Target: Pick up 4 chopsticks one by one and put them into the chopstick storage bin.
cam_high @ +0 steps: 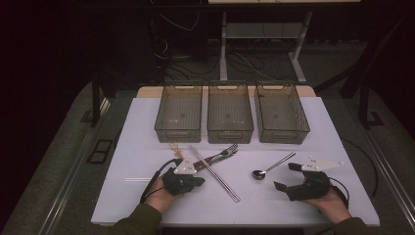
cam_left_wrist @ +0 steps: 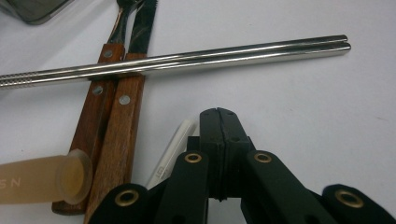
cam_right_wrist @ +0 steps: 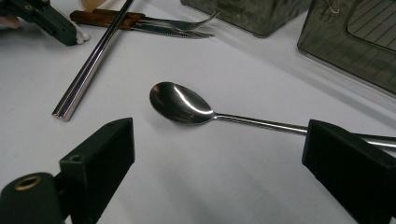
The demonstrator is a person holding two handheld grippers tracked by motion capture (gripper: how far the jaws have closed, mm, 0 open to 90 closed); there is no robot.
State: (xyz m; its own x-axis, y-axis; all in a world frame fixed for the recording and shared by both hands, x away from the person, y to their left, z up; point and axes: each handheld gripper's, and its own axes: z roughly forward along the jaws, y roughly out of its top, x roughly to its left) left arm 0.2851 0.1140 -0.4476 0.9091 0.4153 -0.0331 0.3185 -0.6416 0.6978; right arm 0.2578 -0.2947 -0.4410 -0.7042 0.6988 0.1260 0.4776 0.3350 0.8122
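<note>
**Two claws at rest among the cutlery**

Nearest the high camera, two sleeved forearms come in from the bottom edge, each hand holding a claw over the white surface (cam_high: 147, 147). At the left, the left claw (cam_high: 198, 180) has its jaws pressed together with nothing between them; the left gripper view shows the two black jaws meeting in a tight seam. Its tip sits just beside two wooden-handled utensils (cam_left_wrist: 109, 135), a fork and a knife lying side by side. A pair of steel chopsticks (cam_left_wrist: 187, 59) lies across those handles, touching them. A translucent amber tube (cam_left_wrist: 44, 176) lies at the handle ends, and a small white piece (cam_left_wrist: 170, 151) rests just left of the jaws.

To the right, the right claw (cam_high: 286, 176) stands wide open and grips nothing. In the right gripper view a steel spoon (cam_right_wrist: 182, 103) lies on the surface ahead of it, bowl up, its handle running off behind the right-hand jaw; whether the jaw touches the handle cannot be told.

Farther back, three clear grey bins (cam_high: 230, 117) stand in a row, close together.
</note>
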